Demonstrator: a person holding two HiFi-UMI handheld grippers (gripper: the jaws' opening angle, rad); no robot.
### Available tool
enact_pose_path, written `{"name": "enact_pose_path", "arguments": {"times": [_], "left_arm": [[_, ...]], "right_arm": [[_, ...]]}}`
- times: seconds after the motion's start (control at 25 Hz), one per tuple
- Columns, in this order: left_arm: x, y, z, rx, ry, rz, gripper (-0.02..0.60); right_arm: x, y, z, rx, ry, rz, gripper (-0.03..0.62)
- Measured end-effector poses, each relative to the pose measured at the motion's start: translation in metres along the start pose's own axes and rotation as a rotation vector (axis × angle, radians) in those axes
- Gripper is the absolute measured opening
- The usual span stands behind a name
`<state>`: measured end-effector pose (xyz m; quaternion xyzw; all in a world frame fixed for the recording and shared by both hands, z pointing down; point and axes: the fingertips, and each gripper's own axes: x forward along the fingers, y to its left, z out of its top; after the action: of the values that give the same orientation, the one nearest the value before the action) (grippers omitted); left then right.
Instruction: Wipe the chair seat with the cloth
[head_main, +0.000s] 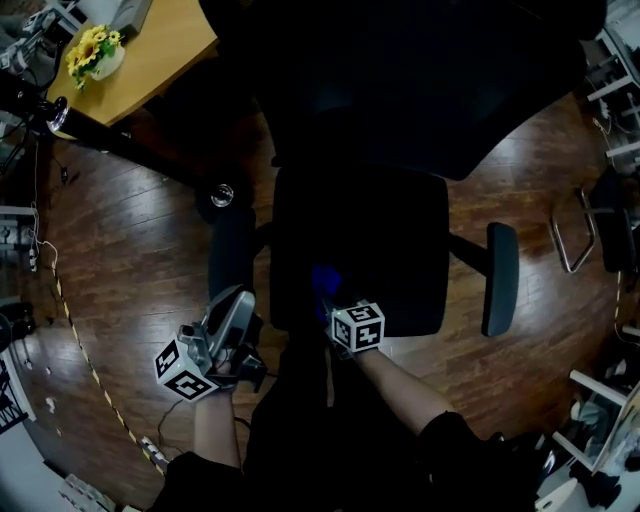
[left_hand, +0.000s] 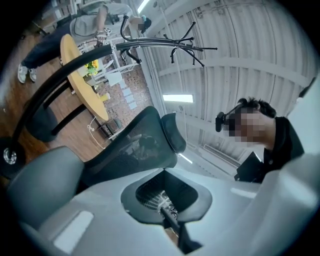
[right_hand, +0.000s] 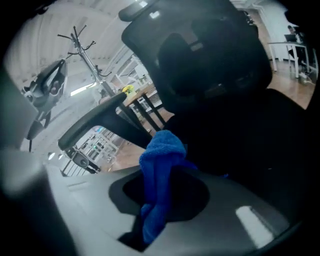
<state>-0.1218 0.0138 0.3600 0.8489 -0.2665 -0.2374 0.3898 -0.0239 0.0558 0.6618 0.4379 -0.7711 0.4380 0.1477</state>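
- Dark wooden floor lies under everything, and a black office chair stands on it in the middle of the head view.
- Nearest to the person, the left gripper is over the floor beside the front left corner of the chair seat. It is just in front of the left armrest and apart from the cloth.
- In the left gripper view the left gripper has its jaws pressed together, with nothing between them.
- The right gripper is at the front edge of the seat, left of the seat's middle, with its marker cube behind it.
- Its jaws are closed on the blue cloth, which is pinched low between them, and its bunched top stands up past the jaws.
- In the head view the cloth shows as a small blue patch on the seat surface, directly ahead of the right gripper. I cannot tell how firmly it presses on the seat.
- The right armrest is well apart from both grippers.
- Behind the seat rises the dark mesh backrest.
- Farther away a yellow round table carries a pot of yellow flowers.
- A coat rack stands against the pale ceiling.
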Motion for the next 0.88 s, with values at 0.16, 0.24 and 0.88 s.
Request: {"name": "enact_pose_path", "arguments": {"times": [0.16,0.24,0.88], "left_arm": [[-0.022,0.004,0.012,0.015,-0.039,0.032,-0.008],[-0.033,0.006,0.017,0.019,-0.048,0.045,-0.008],[-0.020,0.016,0.014,-0.003,0.013,0.018,-0.008]], "right_arm": [[0.043,0.060,-0.019,-0.020,0.071,0.092,0.063],[0.059,0.076,-0.040,-0.024,0.128,0.105,0.063],[0.037,0.013,-0.087,-0.080,0.172,-0.003,0.063]]}}
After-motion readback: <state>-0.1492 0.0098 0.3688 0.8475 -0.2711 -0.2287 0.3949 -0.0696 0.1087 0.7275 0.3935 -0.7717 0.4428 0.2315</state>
